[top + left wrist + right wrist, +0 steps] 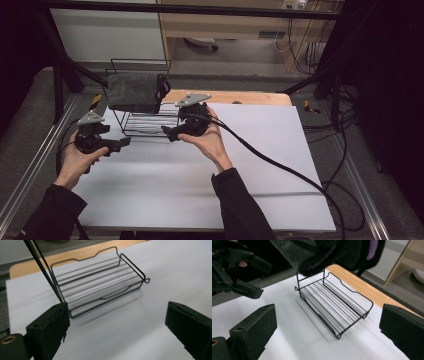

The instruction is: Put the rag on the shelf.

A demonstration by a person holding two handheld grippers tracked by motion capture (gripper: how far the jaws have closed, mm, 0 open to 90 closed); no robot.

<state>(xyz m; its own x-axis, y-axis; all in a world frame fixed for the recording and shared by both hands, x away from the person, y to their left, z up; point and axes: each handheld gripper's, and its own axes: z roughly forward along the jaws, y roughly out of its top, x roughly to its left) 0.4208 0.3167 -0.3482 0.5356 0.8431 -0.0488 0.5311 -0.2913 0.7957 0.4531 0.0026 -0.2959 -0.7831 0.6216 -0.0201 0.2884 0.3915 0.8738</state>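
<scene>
Both tongs open, empty — wire rack [142, 122] near, dark cloth [134, 92] on top.

A white sheet [260, 165] is covering most of a wooden tabletop [235, 96], with just a strip of bare wood peeking out along the far edge. Grey carpet-looking floor [22, 125] is running around the table, and metal rails [30, 170] are lying along both sides. Black frame bars [190, 9] are crossing overhead at the back. Behind that, a white panel [107, 35] is sitting next to a light wood cabinet [225, 22]. Loose cables [305, 47] are hanging by the cabinet, and dark curtains [395, 100] are closing in both sides. Lighting's pretty dim overall.
</scene>
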